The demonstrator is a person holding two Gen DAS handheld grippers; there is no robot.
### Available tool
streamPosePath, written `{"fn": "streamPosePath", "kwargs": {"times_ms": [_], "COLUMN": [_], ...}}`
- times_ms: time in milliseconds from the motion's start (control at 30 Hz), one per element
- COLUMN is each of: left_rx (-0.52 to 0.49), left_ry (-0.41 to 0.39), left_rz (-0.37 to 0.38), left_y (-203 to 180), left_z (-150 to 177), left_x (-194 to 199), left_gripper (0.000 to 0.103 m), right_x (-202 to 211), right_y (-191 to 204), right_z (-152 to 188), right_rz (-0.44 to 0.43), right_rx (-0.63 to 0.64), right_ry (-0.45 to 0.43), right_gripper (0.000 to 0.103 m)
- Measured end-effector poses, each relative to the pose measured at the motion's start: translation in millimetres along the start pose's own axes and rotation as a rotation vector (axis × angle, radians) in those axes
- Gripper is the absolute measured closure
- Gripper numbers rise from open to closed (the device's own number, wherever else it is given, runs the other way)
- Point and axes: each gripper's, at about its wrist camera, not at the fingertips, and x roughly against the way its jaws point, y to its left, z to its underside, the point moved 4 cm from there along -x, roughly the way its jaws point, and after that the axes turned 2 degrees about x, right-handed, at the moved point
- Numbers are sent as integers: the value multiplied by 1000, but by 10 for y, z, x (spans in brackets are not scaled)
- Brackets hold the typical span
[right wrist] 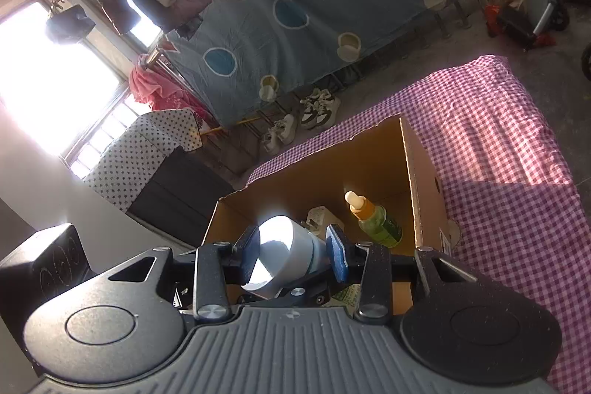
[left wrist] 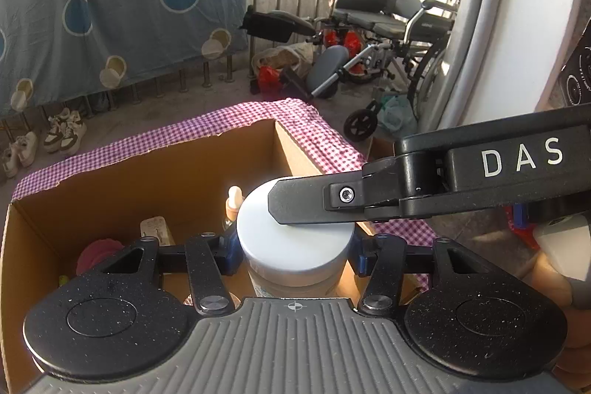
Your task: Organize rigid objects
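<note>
A jar with a white lid hangs over an open cardboard box. My left gripper is shut on it, a blue pad on each side below the lid. My right gripper reaches in from the right, and one of its black fingers lies across the lid's top. In the right wrist view the jar lies sideways between that gripper's blue pads, which touch it. Inside the box stand a green dropper bottle and a white packet. A pink object lies at its left.
The box sits on a pink checked tablecloth. Beyond the table are a wheelchair, bags on the floor, shoes and a hanging blue cloth. A hand holds the right gripper at the right edge.
</note>
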Motion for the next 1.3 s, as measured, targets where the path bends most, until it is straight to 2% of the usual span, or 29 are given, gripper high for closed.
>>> {"fn": "streamPosePath", "kwargs": {"times_ms": [167,367,500,600,700,833,900,967,1100,1133,1267,1300], "left_rx": [19,-11,-33,-50,-62,-81,-86,-84,-71,-66,-56,-50], "left_ry": [41,83,87,85,58,1,-32,-59,-98,-107,-122,-121], "left_rz": [9,0,-6,-22,-37,-50,-54,-60,-104,-122,-251,-272], "left_y": [31,-42,-85,-120,-137,-189,-214,-237,-230,-222,-139,-112], "left_z": [63,108,107,75,59,30,33,49,97,117,209,245], "left_x": [-155,-314,-341,-352,-283,-58,111,296,658,737,1029,1083], "left_gripper": [50,50,46,38,22,6,3,1,0,0,0,0], "right_x": [-122,-238,-238,-221,-141,72,212,400,731,821,1066,1097], "right_y": [-177,-258,-281,-278,-259,-168,-94,19,216,270,460,509], "right_z": [49,95,114,97,74,43,49,82,180,218,402,453], "right_rz": [30,82,86,86,77,56,51,42,47,53,114,134], "right_rx": [16,51,63,65,59,51,52,58,73,75,111,123], "right_ry": [26,47,44,37,13,-43,-73,-114,-186,-204,-262,-270], "right_gripper": [60,60,60,60,60,59,59,52,46,37,22,14]}}
